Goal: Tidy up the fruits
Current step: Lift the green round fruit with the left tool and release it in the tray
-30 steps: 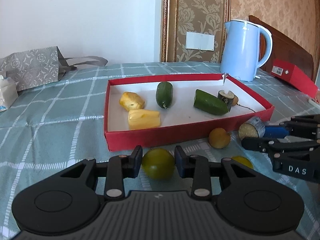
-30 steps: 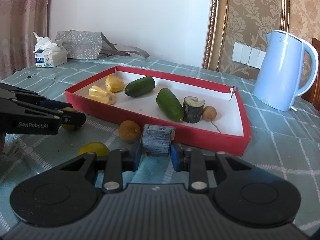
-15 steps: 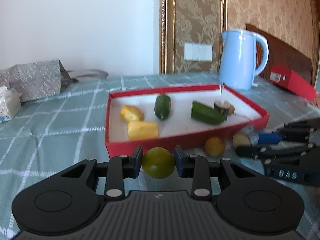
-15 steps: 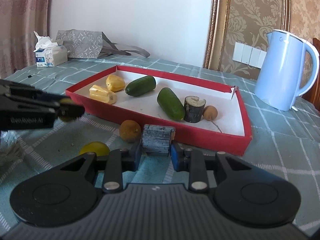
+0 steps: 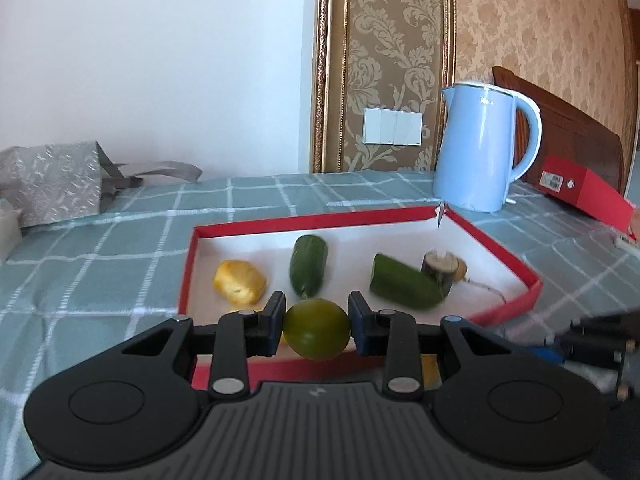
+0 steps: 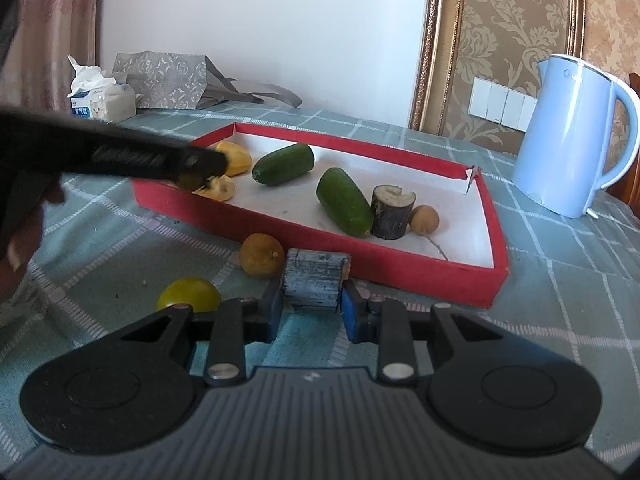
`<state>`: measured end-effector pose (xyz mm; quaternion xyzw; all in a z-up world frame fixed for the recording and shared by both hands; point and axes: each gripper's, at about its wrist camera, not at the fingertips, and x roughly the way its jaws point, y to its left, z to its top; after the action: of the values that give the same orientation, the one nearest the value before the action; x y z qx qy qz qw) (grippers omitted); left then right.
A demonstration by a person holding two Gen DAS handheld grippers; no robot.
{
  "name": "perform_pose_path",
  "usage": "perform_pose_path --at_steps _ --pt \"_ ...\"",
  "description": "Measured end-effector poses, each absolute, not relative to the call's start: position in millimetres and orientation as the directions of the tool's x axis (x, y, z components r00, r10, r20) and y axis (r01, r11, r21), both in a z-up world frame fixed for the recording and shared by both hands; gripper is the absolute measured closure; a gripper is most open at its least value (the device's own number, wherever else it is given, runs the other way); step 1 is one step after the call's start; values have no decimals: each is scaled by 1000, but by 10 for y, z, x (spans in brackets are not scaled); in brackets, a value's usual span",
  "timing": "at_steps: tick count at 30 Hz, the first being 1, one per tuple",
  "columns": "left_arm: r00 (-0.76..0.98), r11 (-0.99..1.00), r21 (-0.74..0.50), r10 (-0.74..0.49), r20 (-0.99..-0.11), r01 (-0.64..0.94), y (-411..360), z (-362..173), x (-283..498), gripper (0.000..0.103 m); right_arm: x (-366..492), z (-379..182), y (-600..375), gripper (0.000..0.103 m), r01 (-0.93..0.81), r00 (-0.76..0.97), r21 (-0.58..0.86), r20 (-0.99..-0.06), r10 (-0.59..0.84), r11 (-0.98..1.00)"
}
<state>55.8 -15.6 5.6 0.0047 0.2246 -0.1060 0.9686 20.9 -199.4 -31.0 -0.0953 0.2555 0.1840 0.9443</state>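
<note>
Now the left gripper (image 5: 316, 329) is raised over the red tray's (image 5: 496, 246) near-left corner, tilted slightly down, pads clamped on a round green fruit (image 5: 316, 334) w/ no clear long axis. Right gripper (image 6: 311, 309) sits low on the checked cloth (image 6: 560, 280), pinching a grey-blue cylinder chunk (image 6: 315, 282) lying sideways, axis running left-right, just in front of the tray wall. Tissue pack (image 6: 103, 98) print too small to read; left gripper's side lettering blurred.

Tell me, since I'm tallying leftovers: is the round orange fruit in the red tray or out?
Out. The round orange fruit lies on the tablecloth, just outside the red tray.
</note>
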Motion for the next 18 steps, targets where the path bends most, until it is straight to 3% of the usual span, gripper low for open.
perform_pose_path --at_steps 8,18 --pt "854 979 -74 -203 -479 191 -200 4 948 70 221 -313 -1993 74 -398 798 -83 -523 301 913" --pt "837 982 -14 -169 -520 189 -351 -130 1187 70 254 -327 -1981 74 -401 787 -76 -538 301 913"
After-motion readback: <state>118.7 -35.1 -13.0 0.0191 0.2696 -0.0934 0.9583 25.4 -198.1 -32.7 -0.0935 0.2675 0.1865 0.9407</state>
